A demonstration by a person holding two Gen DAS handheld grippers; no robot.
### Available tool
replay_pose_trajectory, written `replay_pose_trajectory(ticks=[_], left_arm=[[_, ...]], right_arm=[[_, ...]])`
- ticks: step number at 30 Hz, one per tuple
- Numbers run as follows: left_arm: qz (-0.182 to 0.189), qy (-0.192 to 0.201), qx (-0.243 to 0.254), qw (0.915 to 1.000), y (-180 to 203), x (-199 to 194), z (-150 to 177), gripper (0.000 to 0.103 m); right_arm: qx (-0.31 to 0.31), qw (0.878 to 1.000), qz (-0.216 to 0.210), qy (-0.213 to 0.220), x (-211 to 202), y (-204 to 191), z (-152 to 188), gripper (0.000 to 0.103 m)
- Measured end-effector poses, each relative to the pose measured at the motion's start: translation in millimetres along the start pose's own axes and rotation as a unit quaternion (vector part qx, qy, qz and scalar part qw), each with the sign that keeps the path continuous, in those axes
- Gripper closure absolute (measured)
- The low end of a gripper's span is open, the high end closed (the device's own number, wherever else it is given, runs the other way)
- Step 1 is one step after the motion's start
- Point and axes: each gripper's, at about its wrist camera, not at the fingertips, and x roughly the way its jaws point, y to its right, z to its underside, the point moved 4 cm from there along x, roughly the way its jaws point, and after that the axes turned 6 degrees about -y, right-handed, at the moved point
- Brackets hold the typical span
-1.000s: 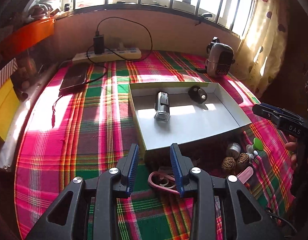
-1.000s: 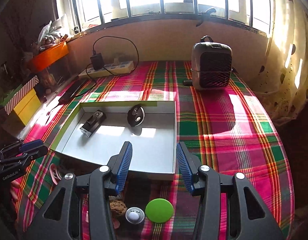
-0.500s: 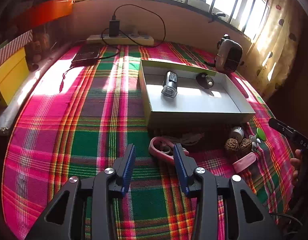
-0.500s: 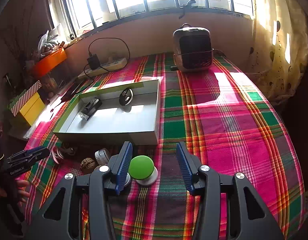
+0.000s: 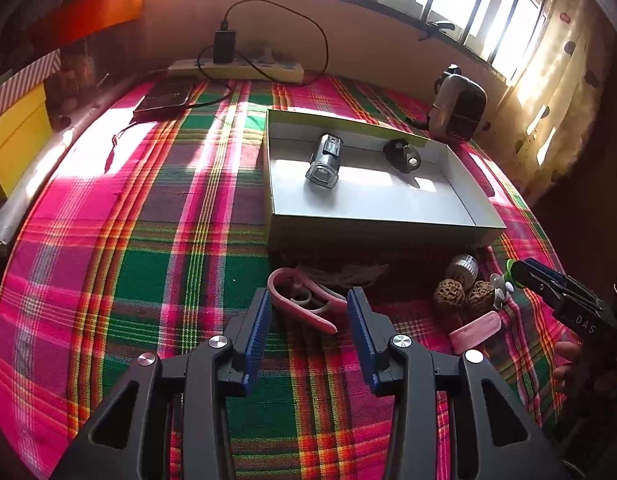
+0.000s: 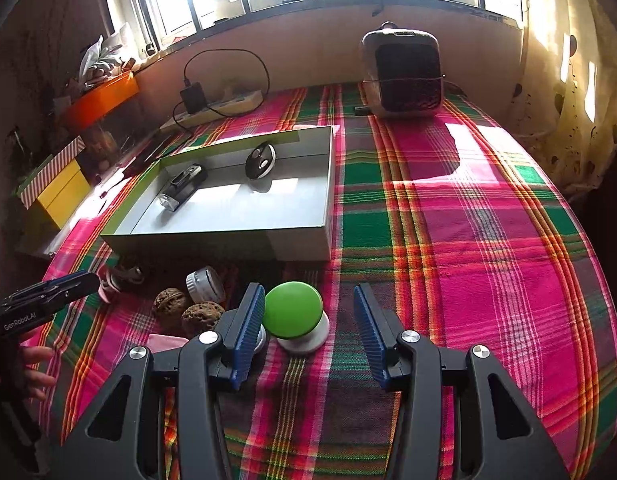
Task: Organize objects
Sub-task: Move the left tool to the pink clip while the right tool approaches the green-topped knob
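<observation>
We hold two grippers over a plaid-covered desk (image 5: pixel 108 240). The left gripper (image 5: pixel 308 320) has just been spreading its fingers, which now stand wide and grip nothing; the pink clip (image 5: pixel 304 300) lies between their tips, touching neither that we can see. The right gripper (image 6: pixel 308 324) is open too, with the green button (image 6: pixel 294 316) between its fingers, close to the left one; whether they touch we cannot tell.

One grey tray (image 5: pixel 388 224) sits at 12 o'clock of both grippers. It holds two things: one torch (image 5: pixel 324 160) and one black fob (image 5: pixel 402 156), well apart.

Loose on the cloth at the tray's near wall we count two walnuts (image 6: pixel 188 312), one small silver jar (image 6: pixel 204 284) and one pink eraser (image 5: pixel 474 330). At the far edge stand one heater (image 6: pixel 404 76) and one power strip (image 5: pixel 236 70).
</observation>
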Motion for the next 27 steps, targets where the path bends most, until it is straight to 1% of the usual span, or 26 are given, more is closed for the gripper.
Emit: replay_pose_trajectory(ticks=[5,9,12,14,17,20,22,23,27], left_arm=[[-0.006,-0.002,-0.021,0.9998,0,3,-3,0.065],[-0.016,0.002,-0.02,0.9997,3,1,-4,0.065],[-0.023,-0.01,-0.021,0.9995,5,7,-3,0.065],[-0.023,-0.013,-0.02,0.9995,7,9,-1,0.065],[-0.019,-0.01,-0.03,0.9993,6,8,-1,0.065],[-0.027,-0.018,-0.024,0.9992,6,10,1,0.065],[-0.033,-0.025,-0.02,0.9989,4,11,4,0.065],[-0.036,-0.027,-0.02,0.9988,2,11,5,0.065],[-0.052,-0.028,-0.02,0.9981,-9,8,9,0.065]], right_arm=[[-0.018,1.0,0.011,0.007,-2,-5,1,0.056],[-0.028,1.0,0.013,0.003,0,-8,3,0.056],[-0.032,0.999,0.021,-0.003,4,-7,5,0.055],[-0.03,0.999,0.018,-0.009,7,-7,6,0.055],[-0.035,0.999,0.025,-0.014,9,-8,6,0.055],[-0.041,0.998,0.033,-0.017,11,-8,5,0.055],[-0.041,0.998,0.041,-0.019,12,-7,5,0.045],[-0.041,0.998,0.046,-0.021,13,-6,5,0.038],[-0.028,0.998,0.044,-0.025,14,1,4,0.038]])
